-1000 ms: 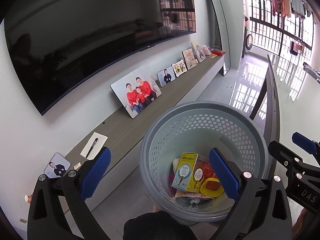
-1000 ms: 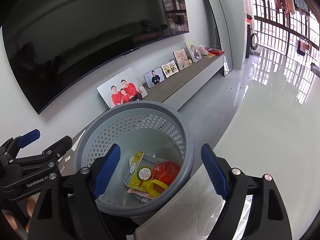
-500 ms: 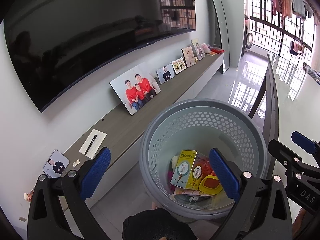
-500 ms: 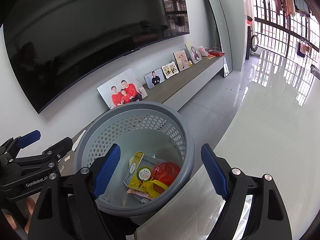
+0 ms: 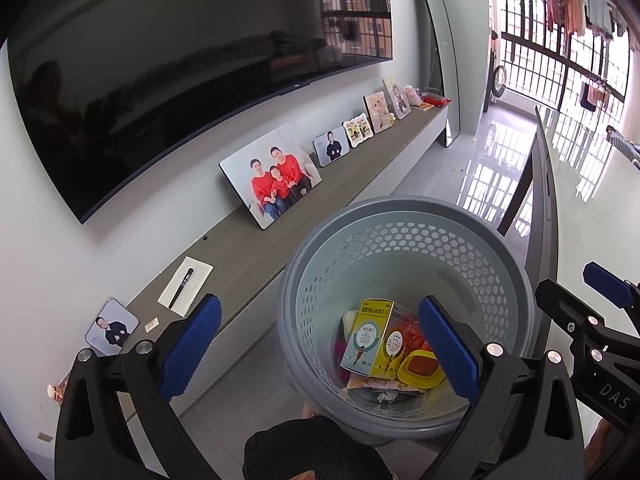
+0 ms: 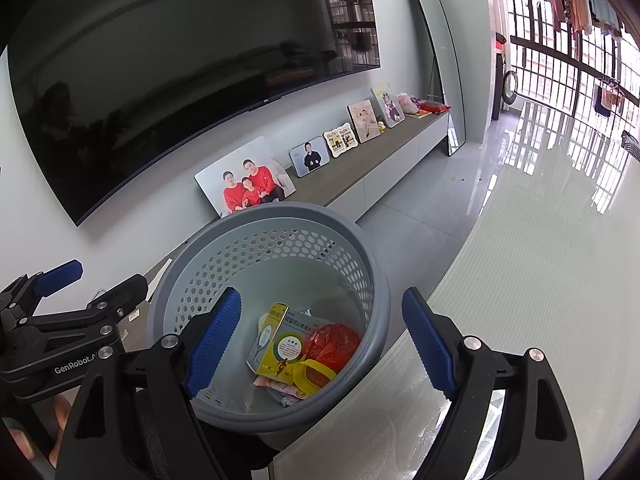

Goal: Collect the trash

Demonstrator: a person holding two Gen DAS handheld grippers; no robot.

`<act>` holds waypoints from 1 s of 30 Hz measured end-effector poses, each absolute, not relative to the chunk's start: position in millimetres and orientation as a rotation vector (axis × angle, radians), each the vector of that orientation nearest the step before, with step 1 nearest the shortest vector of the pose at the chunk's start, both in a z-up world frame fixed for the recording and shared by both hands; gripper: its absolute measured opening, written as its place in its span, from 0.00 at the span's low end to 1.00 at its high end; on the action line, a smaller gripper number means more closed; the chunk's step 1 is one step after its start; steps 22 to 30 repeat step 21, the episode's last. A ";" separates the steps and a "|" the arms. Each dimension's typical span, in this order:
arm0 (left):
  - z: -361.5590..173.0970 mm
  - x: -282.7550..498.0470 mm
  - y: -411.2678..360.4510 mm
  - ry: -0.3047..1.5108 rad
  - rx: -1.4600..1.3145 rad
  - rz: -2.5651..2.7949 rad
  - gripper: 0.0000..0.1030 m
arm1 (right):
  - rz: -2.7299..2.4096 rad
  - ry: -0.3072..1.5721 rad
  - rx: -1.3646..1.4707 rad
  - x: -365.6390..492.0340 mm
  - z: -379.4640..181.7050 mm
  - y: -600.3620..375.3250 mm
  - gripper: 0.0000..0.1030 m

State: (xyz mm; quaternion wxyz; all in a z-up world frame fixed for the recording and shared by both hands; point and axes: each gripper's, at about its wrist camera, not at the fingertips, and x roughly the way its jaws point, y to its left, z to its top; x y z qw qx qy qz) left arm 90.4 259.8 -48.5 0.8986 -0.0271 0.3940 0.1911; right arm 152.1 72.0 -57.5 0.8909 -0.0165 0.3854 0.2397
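With our left gripper (image 5: 318,354) and right gripper (image 6: 322,344) both spread wide and empty, the light, stiff basket (image 5: 404,210) of trash (image 5: 370,336) sits just ahead between them, best gripped at its rim.

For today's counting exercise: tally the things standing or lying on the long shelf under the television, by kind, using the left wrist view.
Framed photos: 6
Notepads: 1
Pens: 1
Small pile of items at the far end: too small to count
Total counted: 8
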 end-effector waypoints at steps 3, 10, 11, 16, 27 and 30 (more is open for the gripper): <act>-48.4 90.8 260.2 0.817 -0.059 0.398 0.94 | 0.497 0.800 -0.035 152.3 -57.3 72.4 0.77; -47.5 90.4 260.7 0.812 -0.065 0.399 0.94 | 0.499 0.801 -0.036 152.1 -57.5 72.4 0.77; -47.8 90.3 260.1 0.812 -0.064 0.399 0.94 | 0.500 0.801 -0.037 152.0 -57.5 72.4 0.77; -48.1 90.1 260.8 0.815 -0.071 0.398 0.94 | 0.500 0.802 -0.035 151.6 -57.9 73.0 0.77; -47.7 90.0 260.6 0.814 -0.069 0.400 0.94 | 0.500 0.802 -0.037 151.5 -58.1 73.1 0.77; -47.7 90.0 260.6 0.814 -0.069 0.400 0.94 | 0.500 0.802 -0.037 151.5 -58.1 73.1 0.77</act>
